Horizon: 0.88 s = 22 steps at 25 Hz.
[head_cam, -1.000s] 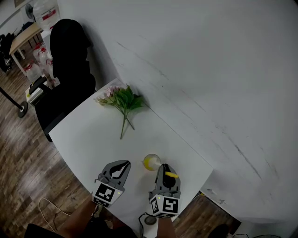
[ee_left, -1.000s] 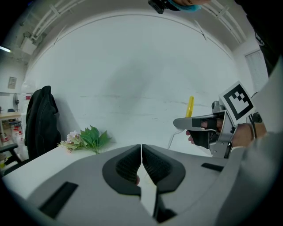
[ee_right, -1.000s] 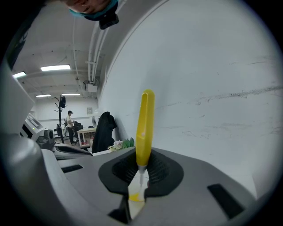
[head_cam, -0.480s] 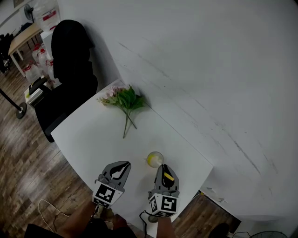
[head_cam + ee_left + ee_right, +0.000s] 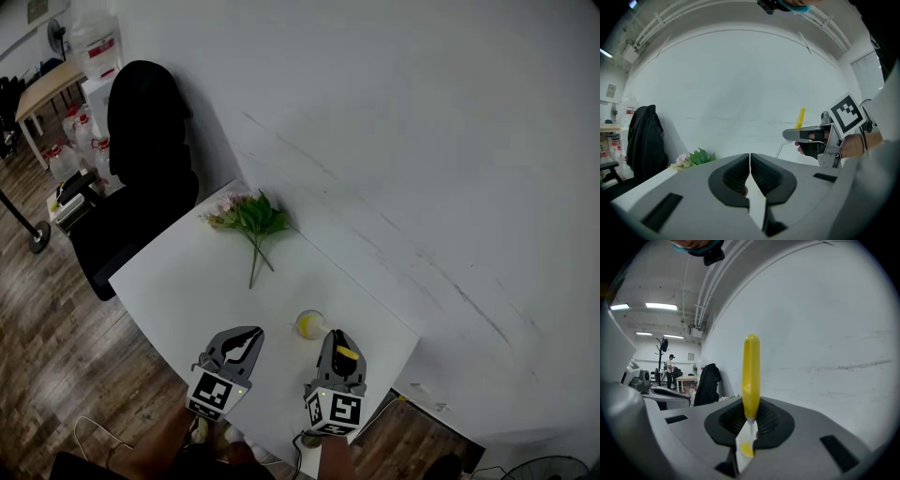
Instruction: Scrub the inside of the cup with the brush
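On a white table [image 5: 178, 281], the right gripper [image 5: 338, 340] clamps the yellow brush [image 5: 346, 353] by its handle just near-right of the cup [image 5: 310, 324], the left gripper [image 5: 246, 335], jaws pressed together on nothing, hangs near-left of the cup, and a flower sprig [image 5: 251, 217] lies well beyond it.

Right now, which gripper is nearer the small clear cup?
Right. The right gripper sits just right of the small clear cup; the left gripper is farther off, to its left.

Flower bunch [image 5: 249, 217] on white table [image 5: 183, 281], black-draped chair [image 5: 141, 131] at its far corner
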Available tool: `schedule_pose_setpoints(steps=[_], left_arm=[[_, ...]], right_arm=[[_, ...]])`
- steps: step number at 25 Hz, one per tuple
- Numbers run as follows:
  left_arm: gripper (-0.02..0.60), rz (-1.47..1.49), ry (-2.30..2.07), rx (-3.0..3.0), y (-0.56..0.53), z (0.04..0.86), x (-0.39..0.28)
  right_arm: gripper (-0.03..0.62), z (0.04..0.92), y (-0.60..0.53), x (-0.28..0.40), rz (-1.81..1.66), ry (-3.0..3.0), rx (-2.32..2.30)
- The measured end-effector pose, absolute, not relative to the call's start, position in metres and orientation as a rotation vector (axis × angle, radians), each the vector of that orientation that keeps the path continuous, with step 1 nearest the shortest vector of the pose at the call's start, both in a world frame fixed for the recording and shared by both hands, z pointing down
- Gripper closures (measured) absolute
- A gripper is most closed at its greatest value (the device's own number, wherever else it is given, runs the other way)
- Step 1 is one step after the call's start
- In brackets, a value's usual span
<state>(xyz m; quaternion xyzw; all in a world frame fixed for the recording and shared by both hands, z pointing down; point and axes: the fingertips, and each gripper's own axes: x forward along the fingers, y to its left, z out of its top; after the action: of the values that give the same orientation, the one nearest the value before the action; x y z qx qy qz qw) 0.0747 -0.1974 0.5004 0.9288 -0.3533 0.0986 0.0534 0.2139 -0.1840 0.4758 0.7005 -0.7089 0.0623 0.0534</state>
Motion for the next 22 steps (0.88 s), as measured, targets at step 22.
schedule_pose_setpoints(steps=[22], left_arm=[[0.555, 0.119, -0.843, 3.067, -0.071, 0.391, 0.019]], right_arm=[[0.548, 0.363, 0.002, 0.151, -0.076, -1.956, 2.428]])
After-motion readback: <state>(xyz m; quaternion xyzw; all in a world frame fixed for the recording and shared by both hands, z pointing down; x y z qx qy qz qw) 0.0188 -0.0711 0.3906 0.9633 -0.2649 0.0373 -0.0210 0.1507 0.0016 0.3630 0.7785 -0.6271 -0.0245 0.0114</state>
